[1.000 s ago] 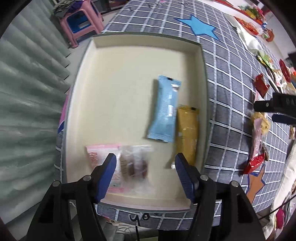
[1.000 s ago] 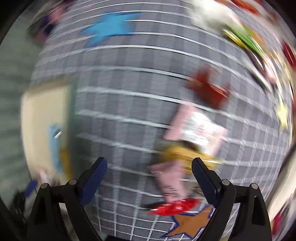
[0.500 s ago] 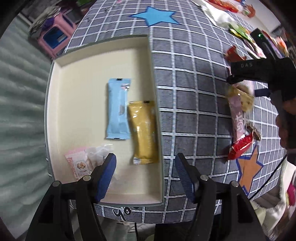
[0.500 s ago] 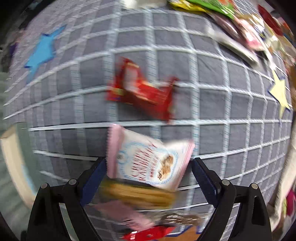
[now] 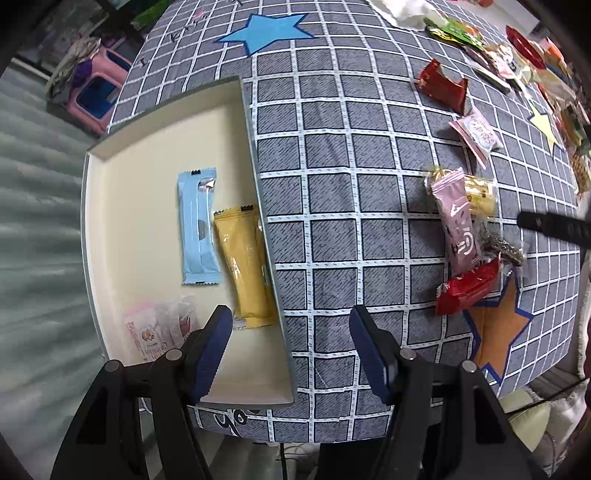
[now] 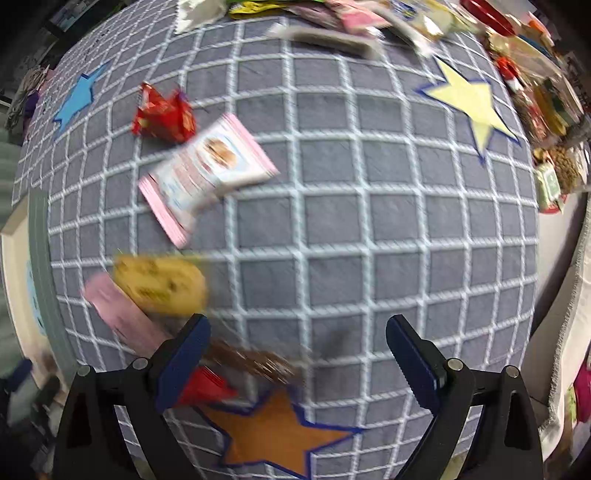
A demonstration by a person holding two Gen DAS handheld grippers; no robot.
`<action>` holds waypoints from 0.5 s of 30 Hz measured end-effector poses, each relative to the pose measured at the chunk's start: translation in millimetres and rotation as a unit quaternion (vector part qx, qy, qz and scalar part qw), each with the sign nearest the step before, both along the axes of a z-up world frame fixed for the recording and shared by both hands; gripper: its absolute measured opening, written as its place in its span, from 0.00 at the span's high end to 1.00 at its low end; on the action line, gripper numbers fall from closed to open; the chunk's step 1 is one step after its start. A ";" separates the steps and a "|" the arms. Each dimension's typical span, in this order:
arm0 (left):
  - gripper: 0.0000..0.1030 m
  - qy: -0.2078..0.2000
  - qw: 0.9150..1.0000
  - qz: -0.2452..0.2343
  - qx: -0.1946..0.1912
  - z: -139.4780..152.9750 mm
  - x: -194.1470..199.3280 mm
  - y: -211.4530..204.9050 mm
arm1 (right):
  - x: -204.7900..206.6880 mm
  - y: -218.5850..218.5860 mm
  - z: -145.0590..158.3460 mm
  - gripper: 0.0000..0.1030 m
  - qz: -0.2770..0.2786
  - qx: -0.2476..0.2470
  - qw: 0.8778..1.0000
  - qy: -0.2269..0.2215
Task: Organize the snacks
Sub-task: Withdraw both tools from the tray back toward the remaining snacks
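A cream tray [image 5: 122,206] lies at the table's left and holds a light blue packet [image 5: 197,229], a yellow packet [image 5: 245,269] and a pink-and-clear packet [image 5: 159,328]. My left gripper [image 5: 291,343] is open and empty above the tray's near right corner. Loose snacks lie to the right: a pink bar [image 5: 458,221], a red packet [image 5: 469,288], a pink-white cookie packet [image 5: 478,134] and a red wrapper [image 5: 443,86]. My right gripper [image 6: 295,354] is open and empty above the cloth, with the cookie packet [image 6: 210,166], a yellow cake [image 6: 160,286] and the pink bar [image 6: 122,317] ahead to its left.
The table wears a grey checked cloth [image 5: 351,166] with blue [image 5: 266,29] and orange [image 5: 495,332] stars and a yellow star [image 6: 469,103]. Several more snacks are piled along the far right edge [image 6: 535,92]. A pink stool [image 5: 96,92] stands beyond the table.
My left gripper has swung right, from over the tray's middle to its right corner. My right gripper has moved right past the cookie packet; its view is still blurred.
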State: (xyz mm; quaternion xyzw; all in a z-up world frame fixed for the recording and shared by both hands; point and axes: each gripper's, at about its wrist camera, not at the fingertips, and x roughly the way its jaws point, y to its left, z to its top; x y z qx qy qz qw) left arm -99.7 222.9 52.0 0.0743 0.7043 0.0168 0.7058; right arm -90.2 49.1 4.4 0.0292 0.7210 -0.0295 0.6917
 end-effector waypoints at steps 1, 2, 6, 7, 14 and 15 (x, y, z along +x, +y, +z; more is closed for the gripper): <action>0.32 -0.001 1.000 -0.002 0.003 2.4 0.8 -8.2 | -7.3 -5.8 -1.8 0.06 -0.004 -0.001 1.000 0.002; 0.32 -0.004 1.000 -0.005 0.006 2.9 1.1 -12.9 | -15.5 -12.5 -4.3 0.06 -0.011 0.000 1.000 0.005; 0.32 -0.015 1.000 -0.008 0.016 7.2 -0.6 -19.9 | -49.6 -33.9 -9.2 0.06 -0.025 -0.001 1.000 0.014; 0.32 -0.020 1.000 -0.010 0.020 8.3 -5.0 -24.4 | -58.0 -37.0 -9.8 0.06 -0.026 -0.003 1.000 0.015; 0.32 -0.046 0.998 -0.016 0.033 27.4 -13.9 -29.6 | -79.7 -62.4 -4.3 0.06 -0.034 -0.003 0.999 0.021; 0.32 -0.047 0.998 -0.016 0.035 31.3 -16.2 -30.2 | -79.2 -58.8 -6.1 0.06 -0.035 -0.003 0.999 0.021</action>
